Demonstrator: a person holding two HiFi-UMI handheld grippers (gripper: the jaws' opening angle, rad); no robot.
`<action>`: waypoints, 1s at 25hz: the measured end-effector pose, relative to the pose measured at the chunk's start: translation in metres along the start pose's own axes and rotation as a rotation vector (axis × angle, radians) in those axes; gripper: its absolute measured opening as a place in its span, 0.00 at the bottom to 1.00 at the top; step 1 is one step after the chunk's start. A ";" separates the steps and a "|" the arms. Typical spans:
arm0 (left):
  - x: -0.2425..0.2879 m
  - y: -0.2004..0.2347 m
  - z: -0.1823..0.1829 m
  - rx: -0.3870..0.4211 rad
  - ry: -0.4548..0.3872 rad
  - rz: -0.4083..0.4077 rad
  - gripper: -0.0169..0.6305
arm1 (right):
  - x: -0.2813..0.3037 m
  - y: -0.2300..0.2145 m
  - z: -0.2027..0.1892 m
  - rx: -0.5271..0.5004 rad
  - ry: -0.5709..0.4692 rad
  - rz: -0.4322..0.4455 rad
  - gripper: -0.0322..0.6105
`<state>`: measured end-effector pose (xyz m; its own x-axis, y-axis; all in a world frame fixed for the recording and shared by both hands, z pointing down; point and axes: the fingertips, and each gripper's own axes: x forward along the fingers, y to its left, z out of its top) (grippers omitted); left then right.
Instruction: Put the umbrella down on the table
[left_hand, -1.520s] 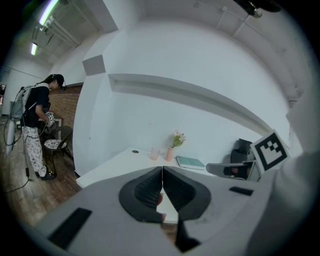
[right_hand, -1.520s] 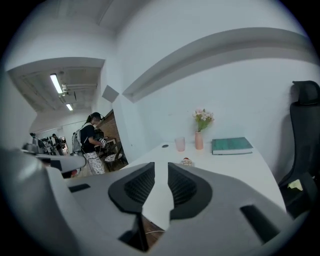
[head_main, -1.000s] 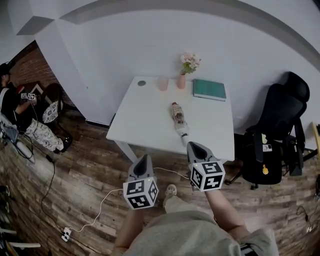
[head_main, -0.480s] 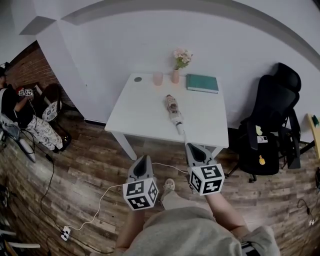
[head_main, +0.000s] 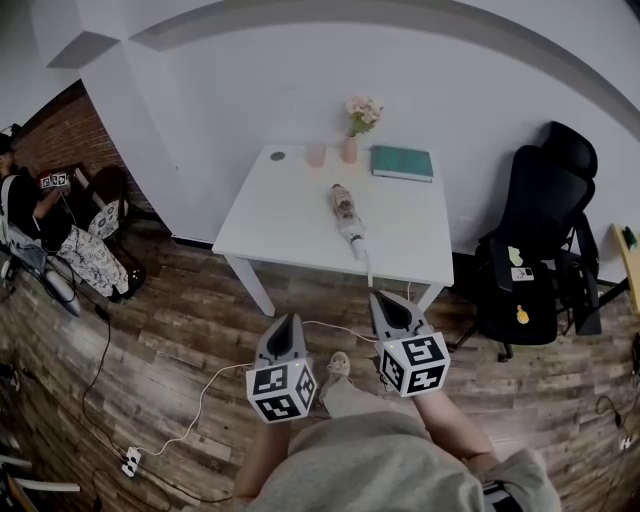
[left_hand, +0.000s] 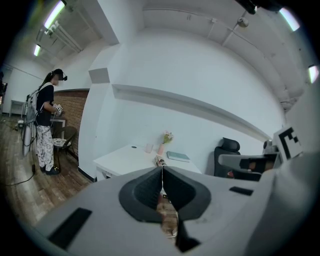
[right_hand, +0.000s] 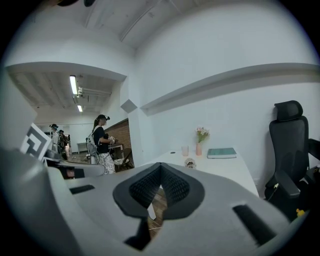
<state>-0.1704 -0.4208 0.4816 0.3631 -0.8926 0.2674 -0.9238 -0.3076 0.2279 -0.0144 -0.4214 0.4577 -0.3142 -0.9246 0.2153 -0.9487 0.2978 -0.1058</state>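
Observation:
The folded umbrella (head_main: 345, 212), patterned with a white handle, lies along the middle of the white table (head_main: 275, 225), handle end toward me. It also shows small and far off in the left gripper view (left_hand: 160, 161) and the right gripper view (right_hand: 189, 162). My left gripper (head_main: 287, 320) hangs over the wooden floor in front of the table, jaws shut with nothing between them. My right gripper (head_main: 383, 298) is beside it, a little nearer the table's front edge, also shut and empty. Neither gripper touches the umbrella.
At the table's far edge stand a pink cup (head_main: 316, 154), a vase of flowers (head_main: 353, 140) and a green book (head_main: 402, 163). A black office chair (head_main: 545, 240) stands right of the table. A white cable (head_main: 200, 400) runs across the floor. A person (head_main: 20, 210) stands far left.
Both grippers have drawn back from the table, which now looks farther away. The umbrella stays lying on the table. Both jaws remain shut.

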 end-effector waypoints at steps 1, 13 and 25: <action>-0.002 0.000 -0.001 0.000 0.001 0.001 0.04 | -0.001 0.001 -0.001 0.001 0.000 0.000 0.05; -0.006 -0.007 -0.001 0.004 0.004 -0.001 0.04 | -0.009 -0.007 -0.005 0.063 -0.002 -0.004 0.05; 0.000 -0.011 -0.002 0.001 0.006 -0.007 0.04 | -0.010 -0.005 -0.002 0.024 -0.013 0.000 0.05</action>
<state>-0.1601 -0.4166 0.4809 0.3702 -0.8883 0.2718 -0.9215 -0.3141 0.2285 -0.0065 -0.4127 0.4584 -0.3137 -0.9276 0.2027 -0.9476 0.2922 -0.1295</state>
